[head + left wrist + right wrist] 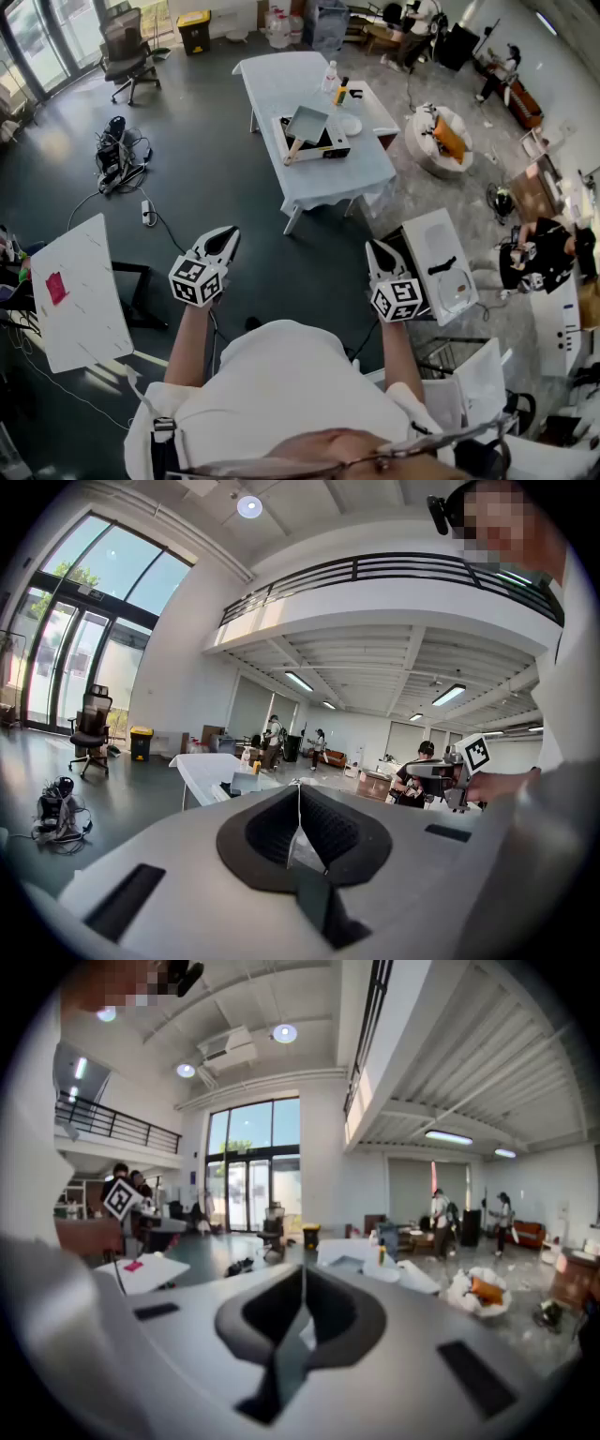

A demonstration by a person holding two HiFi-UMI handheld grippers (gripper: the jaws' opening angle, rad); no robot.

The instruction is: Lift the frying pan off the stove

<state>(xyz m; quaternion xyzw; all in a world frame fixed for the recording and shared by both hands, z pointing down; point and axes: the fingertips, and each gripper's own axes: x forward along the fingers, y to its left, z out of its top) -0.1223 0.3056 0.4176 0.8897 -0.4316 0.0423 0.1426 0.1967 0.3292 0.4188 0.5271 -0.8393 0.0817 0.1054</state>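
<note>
1. Closest to you, the left gripper (228, 236) was held out ahead of your chest. Its jaws were pressed together on nothing, and the left gripper view showed them meeting in one thin seam.
2. Beside it, the right gripper (374, 247) matched it, with jaws pressed together and empty. Both grippers pointed forward and a little downward.
3. Beyond the jaws lay an open stretch of dark floor (234, 187), with nothing of the task on it.
4. Across that floor stood the desk (349, 173) under its white cloth, well apart from both grippers.
5. On the desk sat the stove (334, 142). The pan (308, 123) rested on top of it, and its wooden handle (293, 150) stuck out over the stove's near-left corner, angled toward you.
6. I judged that you were at the very start of the task: the pan was untouched and out of reach, so the step in hand was the approach.
7. The next move called for you to walk up to the desk's near side and spread one pair of jaws. You would then line those jaws up across the handle. The handle leaned toward your left, so the left gripper looked the easier fit.
8. Only after the jaws had closed firmly on the handle would a straight lift clear the stove. A grip far out on the handle would likely let the pan tip.
</note>
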